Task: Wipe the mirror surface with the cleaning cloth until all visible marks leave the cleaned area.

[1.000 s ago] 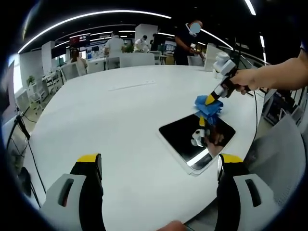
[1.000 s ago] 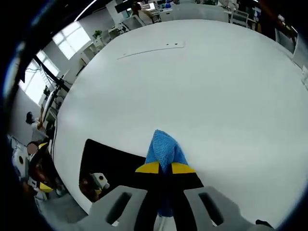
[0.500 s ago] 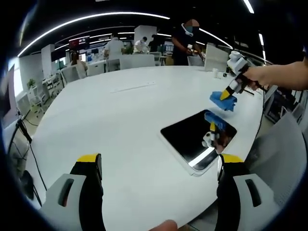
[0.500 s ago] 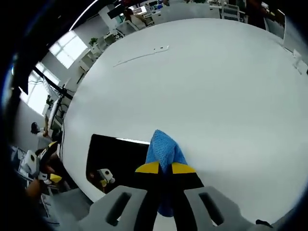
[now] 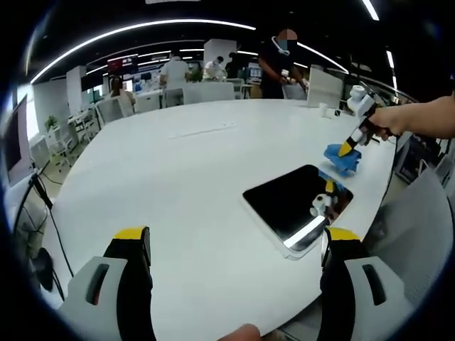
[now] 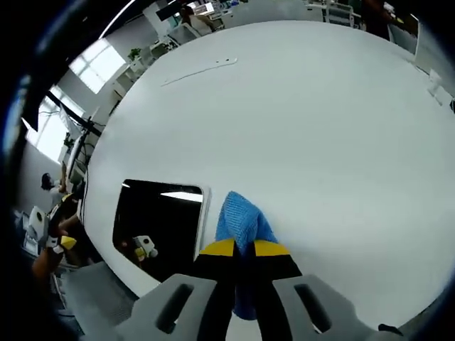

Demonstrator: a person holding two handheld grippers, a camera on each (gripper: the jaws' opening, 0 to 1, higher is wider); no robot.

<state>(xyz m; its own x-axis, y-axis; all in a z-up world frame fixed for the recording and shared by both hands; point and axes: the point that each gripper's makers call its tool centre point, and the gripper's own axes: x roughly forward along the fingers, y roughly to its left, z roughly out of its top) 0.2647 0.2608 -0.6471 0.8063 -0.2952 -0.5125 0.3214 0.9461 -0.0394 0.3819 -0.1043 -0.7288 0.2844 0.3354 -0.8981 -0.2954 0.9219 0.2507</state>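
1. The right gripper [image 6: 244, 247] has its yellow-tipped jaws pinched tight on the blue cloth [image 6: 242, 222], which pokes up between them.
2. In the left gripper view the right gripper [image 5: 350, 147] reaches in from the right, a hand [image 5: 387, 121] around its handle, and the cloth [image 5: 342, 158] sits bunched at its tips, down at the white table [image 5: 178, 192].
3. The mirror [image 5: 297, 204] lies flat near the table's edge, dark and glossy, a bright strip of light along its near border.
4. The cloth is off the glass, just beside the mirror's far corner; whether it touches the frame I cannot tell.
5. In the right gripper view the mirror [image 6: 156, 224] lies to the left of the cloth, with the table [image 6: 298, 128] stretching wide beyond.
6. The left gripper [image 5: 231, 245] is well back from the mirror, jaws spread wide and gripping nothing, over bare table.
7. No marks can be made out on the glass, just reflections.
8. People [image 5: 277, 60] stand at desks beyond the table.
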